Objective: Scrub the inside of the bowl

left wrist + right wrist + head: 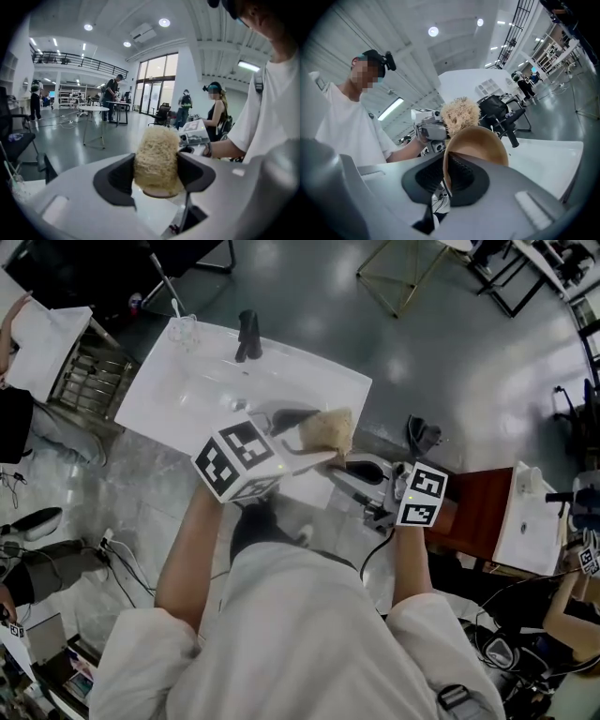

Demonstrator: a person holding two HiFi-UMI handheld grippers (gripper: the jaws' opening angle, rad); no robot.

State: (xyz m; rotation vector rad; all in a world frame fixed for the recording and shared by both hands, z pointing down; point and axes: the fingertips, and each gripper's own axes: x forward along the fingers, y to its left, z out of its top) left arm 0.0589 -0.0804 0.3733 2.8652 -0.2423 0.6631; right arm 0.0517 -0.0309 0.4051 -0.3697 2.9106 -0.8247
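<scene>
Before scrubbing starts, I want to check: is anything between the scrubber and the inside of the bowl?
Nothing visible is in the way. The left gripper holds the scrubber close by the rim of the bowl, which the right gripper pinches in its jaws. Nothing else shows between them.

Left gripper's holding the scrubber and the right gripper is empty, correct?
No. The left gripper does hold the scrubber, but the right gripper is not empty: the right gripper view shows it shut on the rim of the brown bowl.
</scene>
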